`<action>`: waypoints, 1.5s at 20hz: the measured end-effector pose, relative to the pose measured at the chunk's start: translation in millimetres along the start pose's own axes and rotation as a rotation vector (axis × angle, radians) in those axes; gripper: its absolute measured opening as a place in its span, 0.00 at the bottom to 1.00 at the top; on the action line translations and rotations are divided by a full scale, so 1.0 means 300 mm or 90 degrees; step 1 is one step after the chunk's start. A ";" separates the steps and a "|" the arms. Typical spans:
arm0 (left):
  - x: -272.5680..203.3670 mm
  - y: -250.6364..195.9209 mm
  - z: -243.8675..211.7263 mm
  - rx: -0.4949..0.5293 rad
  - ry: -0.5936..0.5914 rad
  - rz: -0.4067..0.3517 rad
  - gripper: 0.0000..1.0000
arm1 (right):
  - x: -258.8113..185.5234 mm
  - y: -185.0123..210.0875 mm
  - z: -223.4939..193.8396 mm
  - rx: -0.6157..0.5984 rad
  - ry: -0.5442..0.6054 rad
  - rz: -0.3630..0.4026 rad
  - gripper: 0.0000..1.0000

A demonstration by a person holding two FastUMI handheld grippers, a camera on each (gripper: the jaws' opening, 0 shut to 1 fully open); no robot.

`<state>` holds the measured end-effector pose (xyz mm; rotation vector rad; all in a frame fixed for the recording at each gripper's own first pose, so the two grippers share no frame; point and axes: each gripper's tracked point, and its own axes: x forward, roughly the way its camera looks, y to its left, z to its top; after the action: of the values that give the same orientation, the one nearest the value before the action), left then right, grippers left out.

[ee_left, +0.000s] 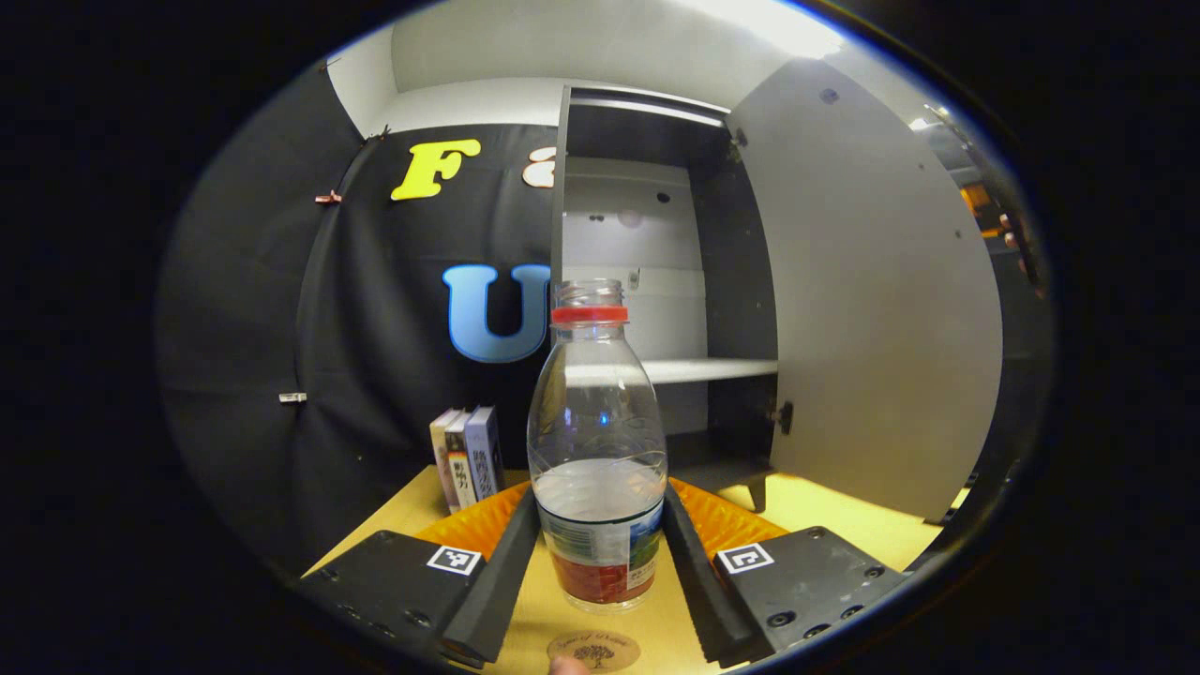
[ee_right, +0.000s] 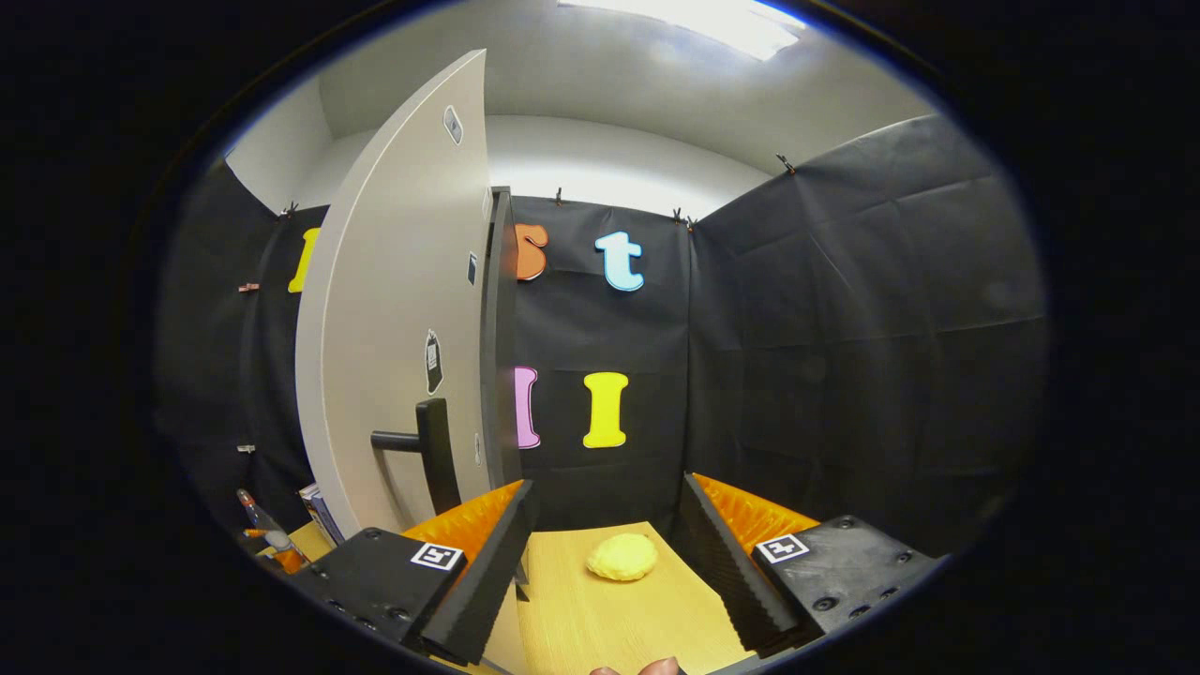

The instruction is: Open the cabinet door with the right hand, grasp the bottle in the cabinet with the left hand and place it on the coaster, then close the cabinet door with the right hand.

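A clear plastic bottle (ee_left: 597, 441) with a red neck ring, some water and a label low down stands upright between the fingers of my left gripper (ee_left: 601, 511), which is shut on its lower body. Just in front of its base, at the near table edge, lies a round brown coaster (ee_left: 593, 649); whether the bottle touches the table I cannot tell. The cabinet (ee_left: 656, 281) behind is open, with its grey door (ee_left: 872, 309) swung out to the right. My right gripper (ee_right: 609, 489) is open and holds nothing, just right of the door (ee_right: 394, 309) and its dark handle (ee_right: 427, 450).
Several books (ee_left: 466, 455) stand against the wall left of the cabinet. A white shelf (ee_left: 698, 370) crosses the cabinet's inside. A yellow lumpy object (ee_right: 622, 556) lies on the wooden table (ee_right: 600, 619) between the right gripper's fingers. Black cloth walls close the booth.
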<state>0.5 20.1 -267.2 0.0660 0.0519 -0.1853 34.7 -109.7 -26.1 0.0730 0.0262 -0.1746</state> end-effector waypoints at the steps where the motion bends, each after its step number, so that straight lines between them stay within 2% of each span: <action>1: -0.011 -0.008 -0.045 0.002 0.003 -0.008 0.77 | 0.003 -0.003 -0.004 0.000 0.005 -0.001 0.96; 7: -0.035 -0.013 -0.219 0.002 -0.002 -0.034 0.77 | 0.018 -0.020 -0.010 0.036 0.028 -0.008 0.96; 10: -0.021 -0.006 -0.283 0.021 -0.005 -0.044 0.77 | 0.014 -0.046 -0.007 0.036 0.036 -0.019 0.96; 20: -0.024 0.010 -0.469 0.004 0.034 -0.021 0.77 | 0.001 -0.068 -0.023 0.024 0.056 -0.038 0.97; 24: -0.016 0.013 -0.503 -0.026 0.067 -0.025 0.79 | 0.010 -0.078 -0.045 0.020 0.064 -0.041 0.97; 28: -0.013 0.049 -0.510 -0.030 0.100 0.015 0.94 | 0.016 -0.089 -0.056 0.033 0.069 -0.044 0.97; 30: -0.019 0.047 -0.479 -0.017 0.100 0.019 0.94 | 0.021 -0.096 -0.057 0.037 0.069 -0.045 0.97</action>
<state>-8.9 45.2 -409.3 0.0543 0.2101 -0.1495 35.5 -137.9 -45.3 0.1399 0.1322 -0.2425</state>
